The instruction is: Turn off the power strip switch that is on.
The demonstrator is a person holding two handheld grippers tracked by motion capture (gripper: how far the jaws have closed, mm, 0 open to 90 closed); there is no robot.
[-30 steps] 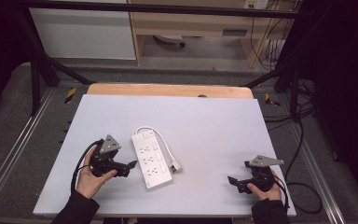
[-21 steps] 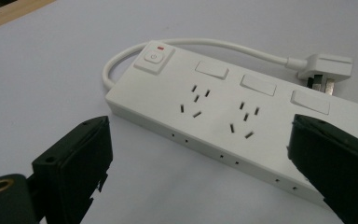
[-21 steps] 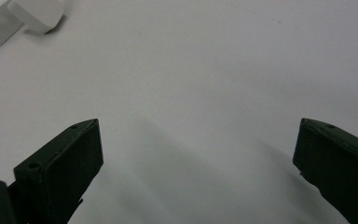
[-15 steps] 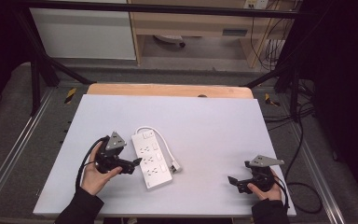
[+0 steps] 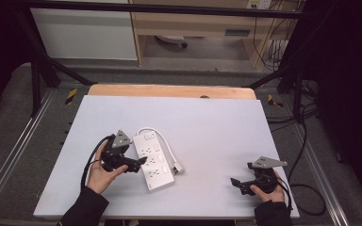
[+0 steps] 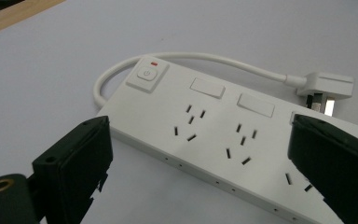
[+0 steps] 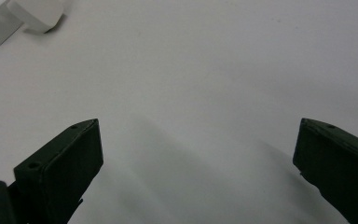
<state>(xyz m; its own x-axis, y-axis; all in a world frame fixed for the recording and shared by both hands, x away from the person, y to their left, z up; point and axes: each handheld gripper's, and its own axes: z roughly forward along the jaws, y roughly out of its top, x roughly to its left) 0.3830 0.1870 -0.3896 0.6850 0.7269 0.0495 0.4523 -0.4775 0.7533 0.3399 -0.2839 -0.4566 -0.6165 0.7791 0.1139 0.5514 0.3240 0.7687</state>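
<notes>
A white power strip (image 5: 153, 162) lies on the white table (image 5: 207, 122), left of centre, its short cord looping to a white plug (image 5: 176, 167). My left gripper (image 5: 139, 162) is open and hovers at the strip's left long edge. In the left gripper view the strip (image 6: 223, 135) with its power button (image 6: 147, 74) spreads between my two wide-apart jaws, and the plug (image 6: 328, 86) lies beyond. My right gripper (image 5: 235, 182) rests low at the table's front right, open over bare table (image 7: 205, 93).
A wooden strip (image 5: 169, 91) runs along the table's far edge. Black frame bars and cables (image 5: 306, 136) stand around the table, with shelving behind. A corner of the white strip (image 7: 9, 14) shows far off in the right gripper view.
My left gripper has moved right and forward, from beside the strip to its left edge. The right gripper has stayed put.
</notes>
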